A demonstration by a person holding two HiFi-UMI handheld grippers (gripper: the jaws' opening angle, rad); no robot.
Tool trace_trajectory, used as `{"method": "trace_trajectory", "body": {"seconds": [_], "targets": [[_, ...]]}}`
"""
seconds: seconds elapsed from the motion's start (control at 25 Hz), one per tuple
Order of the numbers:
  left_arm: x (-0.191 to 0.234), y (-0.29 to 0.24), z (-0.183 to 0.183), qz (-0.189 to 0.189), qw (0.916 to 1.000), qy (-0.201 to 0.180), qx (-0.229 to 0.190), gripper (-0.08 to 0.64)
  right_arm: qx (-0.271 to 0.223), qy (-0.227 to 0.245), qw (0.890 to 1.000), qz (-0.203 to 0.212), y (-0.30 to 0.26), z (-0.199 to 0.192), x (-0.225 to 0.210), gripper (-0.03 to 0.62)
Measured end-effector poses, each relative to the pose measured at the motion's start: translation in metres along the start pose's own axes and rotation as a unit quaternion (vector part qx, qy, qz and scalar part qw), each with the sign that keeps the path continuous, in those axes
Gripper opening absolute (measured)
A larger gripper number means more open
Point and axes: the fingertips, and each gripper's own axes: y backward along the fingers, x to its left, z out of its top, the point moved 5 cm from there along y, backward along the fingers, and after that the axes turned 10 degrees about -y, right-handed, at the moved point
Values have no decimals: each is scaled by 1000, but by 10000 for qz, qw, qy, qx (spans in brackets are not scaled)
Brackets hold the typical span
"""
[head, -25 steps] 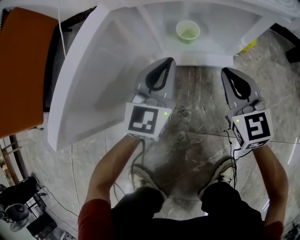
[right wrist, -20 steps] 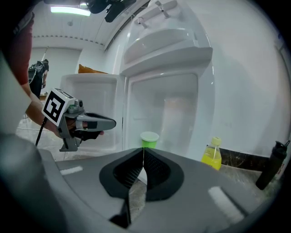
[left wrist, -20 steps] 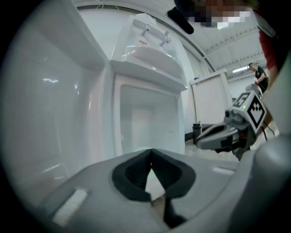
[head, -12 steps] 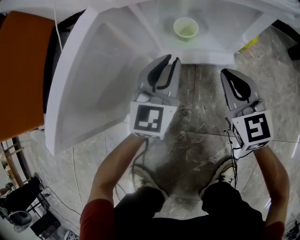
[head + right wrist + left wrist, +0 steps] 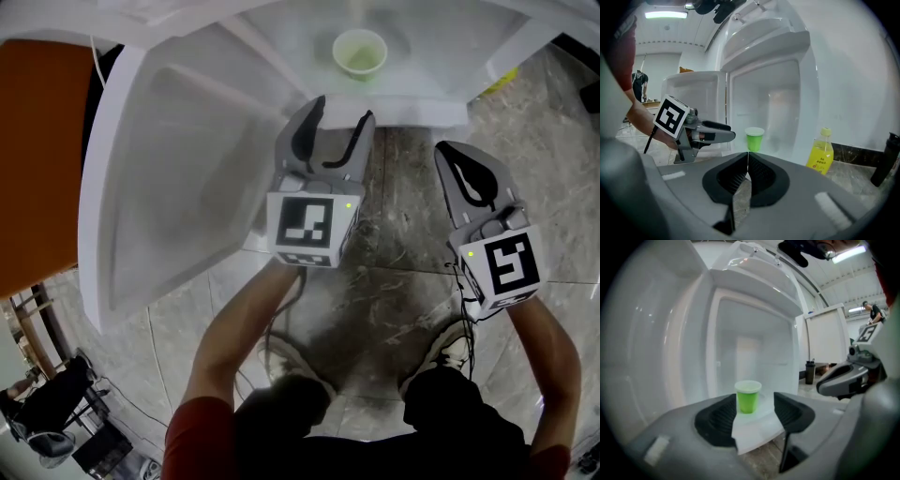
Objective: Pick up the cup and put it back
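Cup (image 5: 359, 52) stood upright inside open fridge (image 5: 441, 56), ahead of left gripper (image 5: 339, 117). Its jaws had just been opening, stood apart, nothing between. Right gripper (image 5: 456, 156) closed, empty.

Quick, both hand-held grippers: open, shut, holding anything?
Left hand-held gripper: open, jaws have just been opening, nothing between them; cup ahead, untouched.
Right hand-held gripper: shut, empty.

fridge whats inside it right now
One green cup stands upright on the white floor of the open fridge, with nothing else visible beside it. Whether the cup holds anything cannot be made out, and the upper part of the compartment is out of view.
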Motion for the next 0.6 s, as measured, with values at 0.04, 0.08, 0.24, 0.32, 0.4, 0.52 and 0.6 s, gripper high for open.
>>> {"method": "trace_trajectory", "body": {"seconds": [0.04, 0.08, 0.24, 0.32, 0.4, 0.52, 0.6], "targets": [[-1, -4, -2, -12, 10000, 18, 21, 255, 9, -33, 10000, -3, -1, -1, -1, 3], [-2, -8, -3, -23, 10000, 38, 41, 266, -11, -79, 10000, -13, -1, -2, -2, 3], [-1, -23, -9, 58, 9998, 171, 76, 292, -264, -183, 9995, 7, -8, -1, -4, 3], [0, -31, -10, 109, 9998, 163, 97, 298, -252, -189, 9995, 38, -10, -3, -4, 3], [0, -40, -12, 145, 9997, 140, 165, 304, -234, -232, 9995, 33, -9, -4, -5, 3], [2, -52, -14, 210, 9994, 111, 268, 314, -180, -236, 9996, 34, -11, -8, -7, 3], [2, -57, -14, 236, 9993, 59, 291, 322, -184, -255, 9995, 32, -11, -10, -8, 3]]}}
